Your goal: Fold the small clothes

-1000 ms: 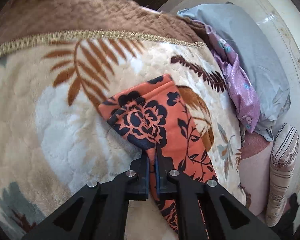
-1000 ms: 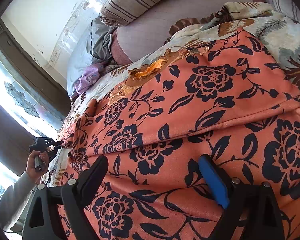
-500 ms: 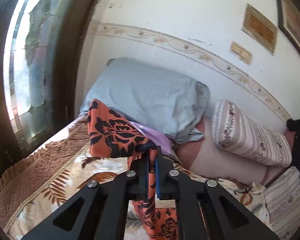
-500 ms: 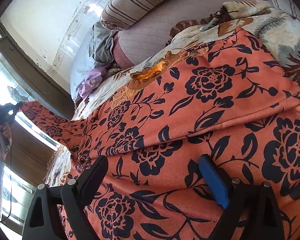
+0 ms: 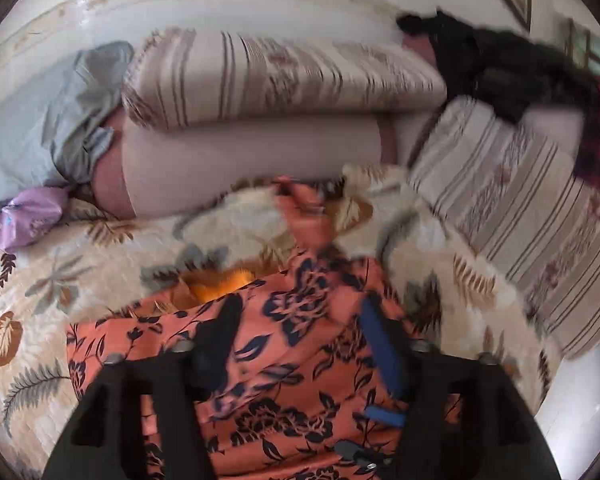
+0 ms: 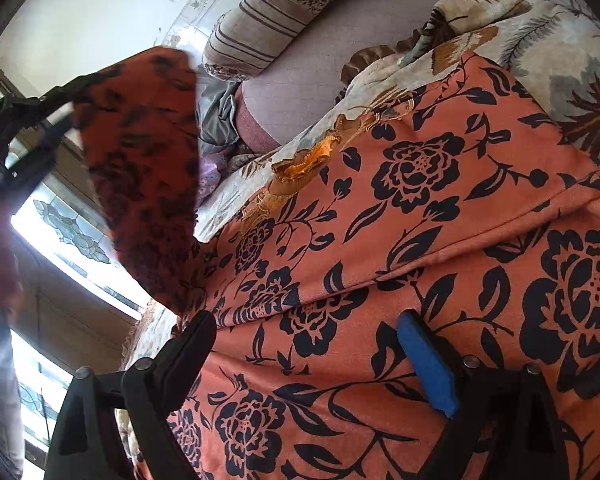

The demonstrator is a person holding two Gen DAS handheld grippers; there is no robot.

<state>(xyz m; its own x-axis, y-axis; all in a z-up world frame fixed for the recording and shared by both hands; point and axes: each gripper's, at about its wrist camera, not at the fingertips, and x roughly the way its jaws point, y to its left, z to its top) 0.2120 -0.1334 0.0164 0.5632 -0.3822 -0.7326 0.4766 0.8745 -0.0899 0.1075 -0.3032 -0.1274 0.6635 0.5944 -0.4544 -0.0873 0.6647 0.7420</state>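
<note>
Left wrist view smeared throughout; orange floral garment [image 5: 300,360] under the left gripper [image 5: 300,320] runs off the bottom edge, print indistinct there. Right wrist view: raised flap of the garment [image 6: 140,168], up-left of the right gripper [image 6: 308,344], is blurred and hides the pillows behind it. Garment cut off right and below.

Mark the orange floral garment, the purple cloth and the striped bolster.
orange floral garment [image 6: 440,216]: right wrist view, flat upper layer.
purple cloth [image 5: 28,220]: left wrist view, bunched middle.
striped bolster [image 5: 276,76]: left wrist view, mid-length of its side.
</note>
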